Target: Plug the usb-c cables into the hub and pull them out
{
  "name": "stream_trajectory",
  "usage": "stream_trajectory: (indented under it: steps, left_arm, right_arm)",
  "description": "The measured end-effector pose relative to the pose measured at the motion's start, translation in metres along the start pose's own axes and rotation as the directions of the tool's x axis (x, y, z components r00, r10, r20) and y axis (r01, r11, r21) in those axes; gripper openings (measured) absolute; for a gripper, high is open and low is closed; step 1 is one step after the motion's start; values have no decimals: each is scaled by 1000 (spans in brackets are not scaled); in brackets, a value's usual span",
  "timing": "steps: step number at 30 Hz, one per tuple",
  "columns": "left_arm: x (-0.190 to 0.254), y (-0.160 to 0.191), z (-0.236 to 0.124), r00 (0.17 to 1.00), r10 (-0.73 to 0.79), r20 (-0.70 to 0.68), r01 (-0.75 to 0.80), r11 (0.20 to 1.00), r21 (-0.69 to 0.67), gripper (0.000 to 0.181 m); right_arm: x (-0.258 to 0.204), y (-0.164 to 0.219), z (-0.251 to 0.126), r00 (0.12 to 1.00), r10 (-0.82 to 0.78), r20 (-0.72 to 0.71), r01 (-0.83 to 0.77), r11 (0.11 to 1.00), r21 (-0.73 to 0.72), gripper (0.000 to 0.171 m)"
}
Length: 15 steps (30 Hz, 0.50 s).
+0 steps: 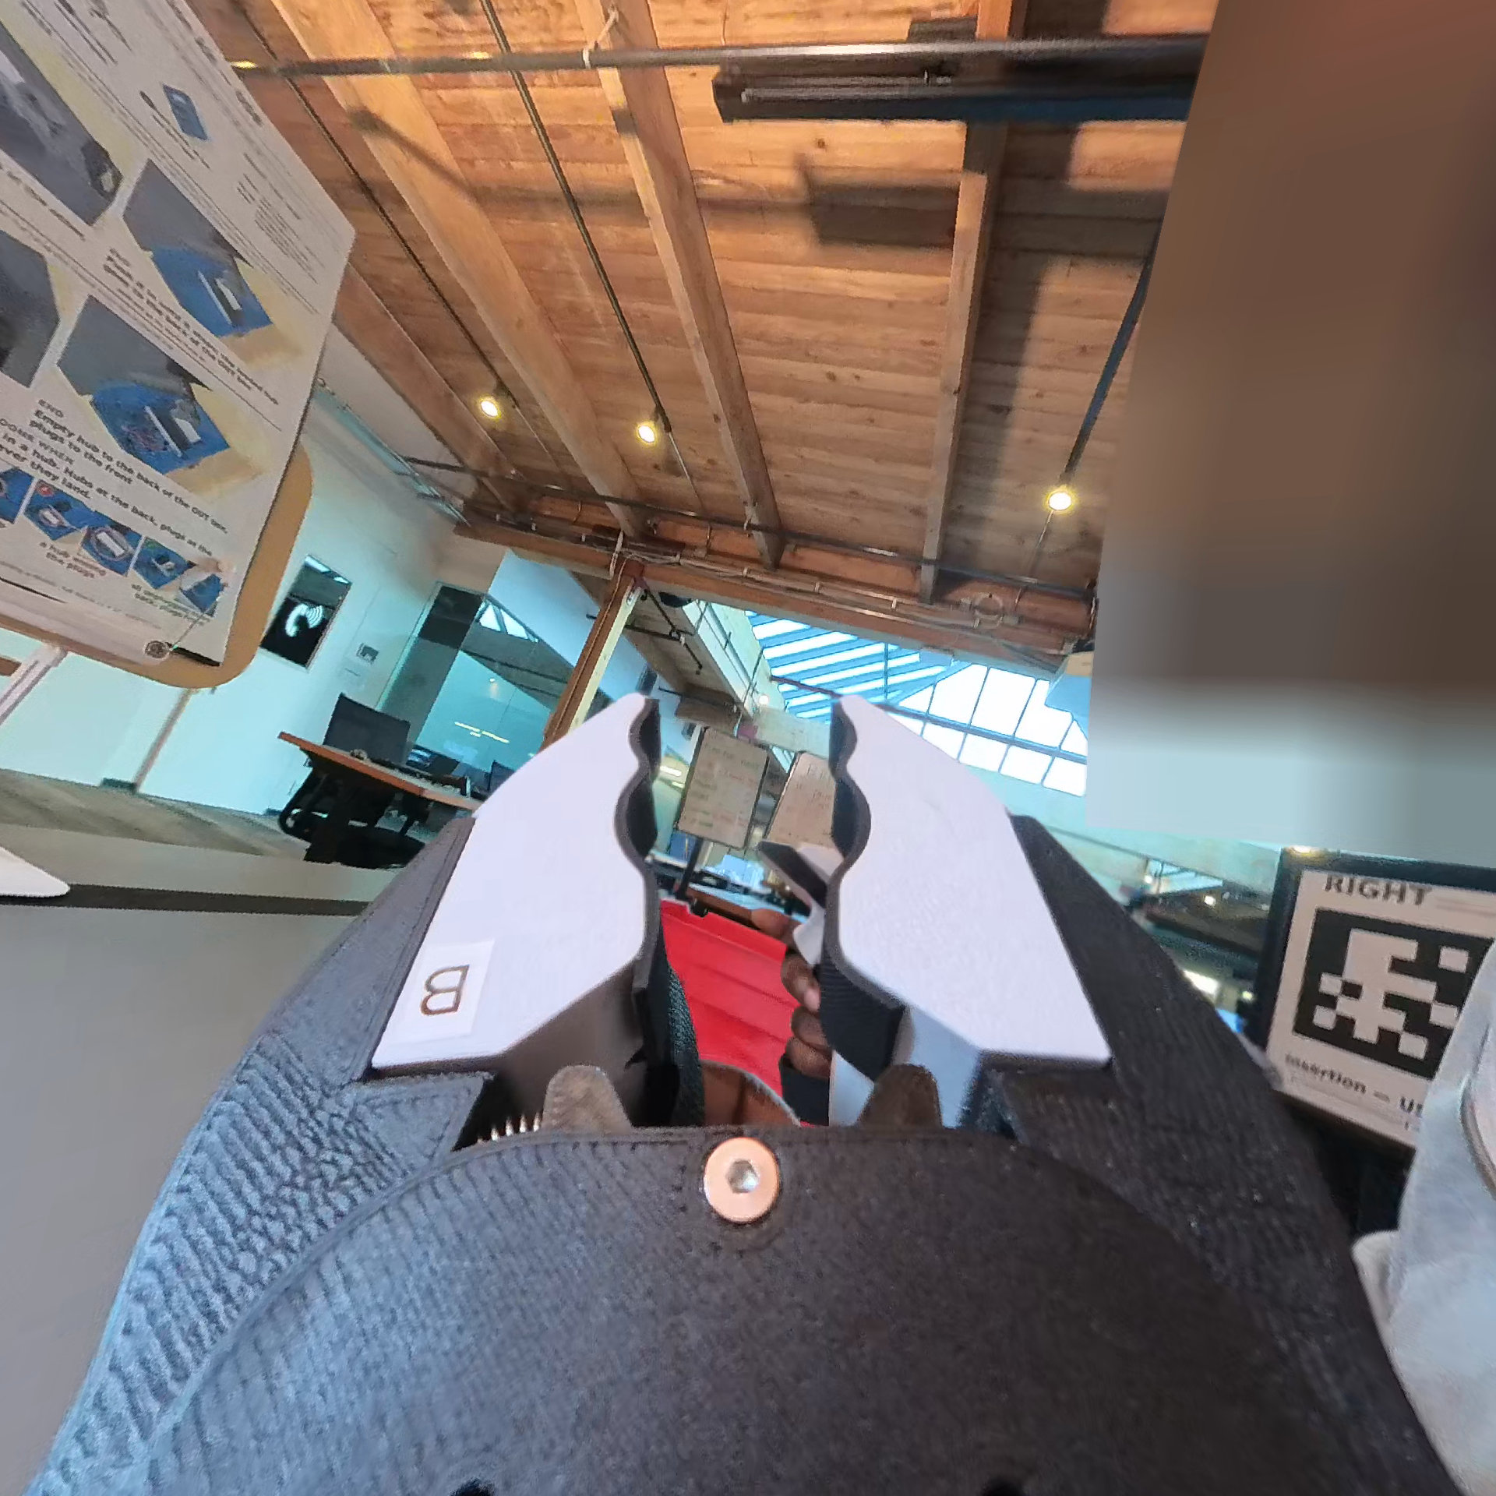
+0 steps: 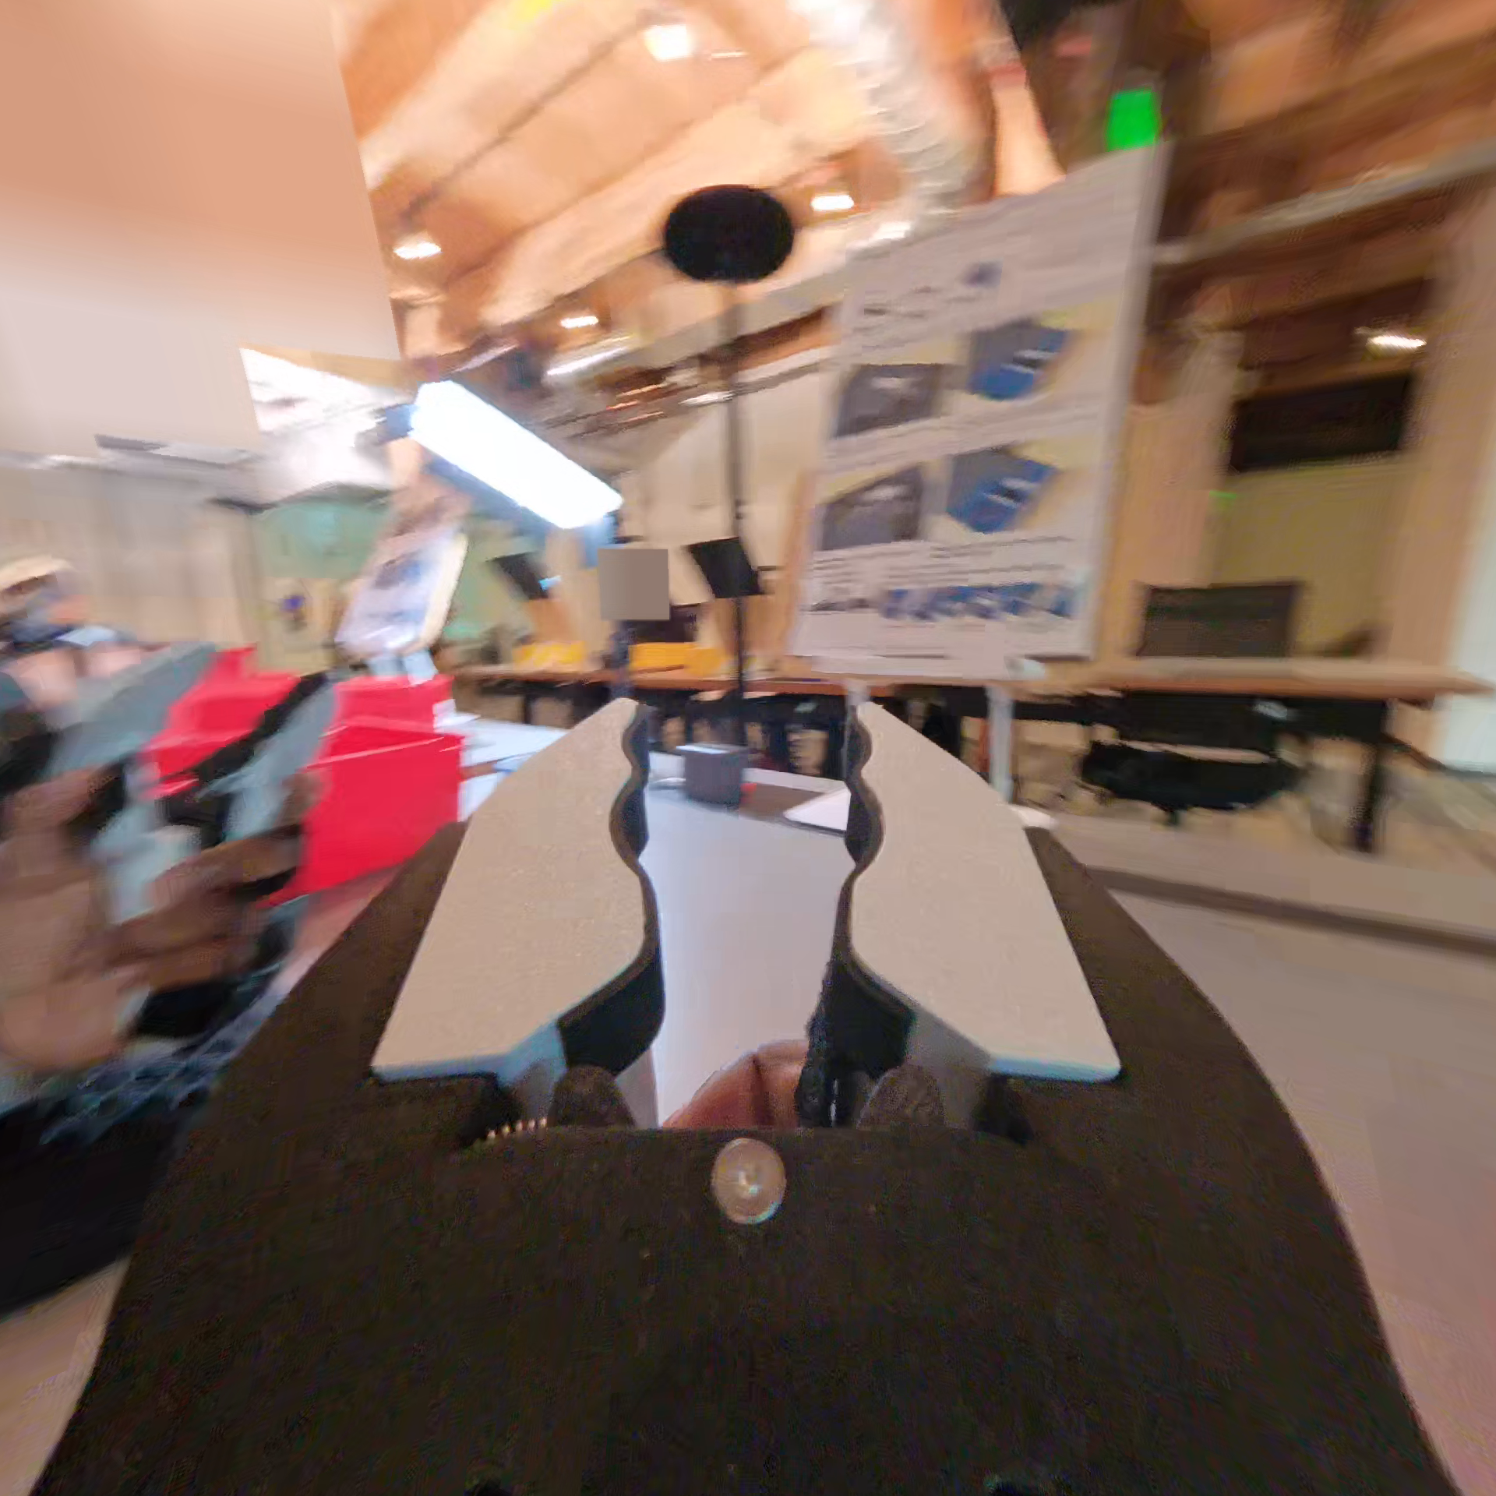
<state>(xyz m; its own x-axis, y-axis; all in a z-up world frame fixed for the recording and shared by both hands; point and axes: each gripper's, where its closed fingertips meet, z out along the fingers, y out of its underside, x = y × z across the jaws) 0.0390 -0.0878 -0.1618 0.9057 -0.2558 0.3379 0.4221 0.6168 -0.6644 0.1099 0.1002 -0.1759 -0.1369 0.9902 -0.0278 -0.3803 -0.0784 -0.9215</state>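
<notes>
My left gripper (image 1: 741,712) is open and empty. It tilts up toward the wooden ceiling above the grey table (image 1: 121,1052). Through its gap I see part of the right gripper (image 1: 797,878), held in a hand (image 1: 805,1020). My right gripper (image 2: 745,712) is open and empty above the table (image 2: 745,907); this view is blurred by motion. The left gripper (image 2: 194,728) shows at its left edge, held in a hand (image 2: 73,931). No hub or usb-c cable shows in either view.
Red bins (image 2: 380,777) stand left of the right gripper, and red shows through the left gripper's gap (image 1: 728,971). An instruction board (image 1: 146,324) (image 2: 963,453) stands on the table. A marker card (image 1: 1384,988) stands at right. A small grey box (image 2: 712,773) sits farther back. The tips of one gripper are about 20 cm away from the tips of the other.
</notes>
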Motion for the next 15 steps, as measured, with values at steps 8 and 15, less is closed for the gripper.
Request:
stream_trajectory:
  steps: [8,15]
  left_arm:
    - [13,29,7,988,146,-43,-151,976,-155,41]
    - [38,19,-11,909,403,-105,-416,868,-272,41]
  right_arm:
    - [28,7,-27,956,-119,-270,138,989,52,33]
    - [24,-5,-31,955,-131,-264,168,979,119,34]
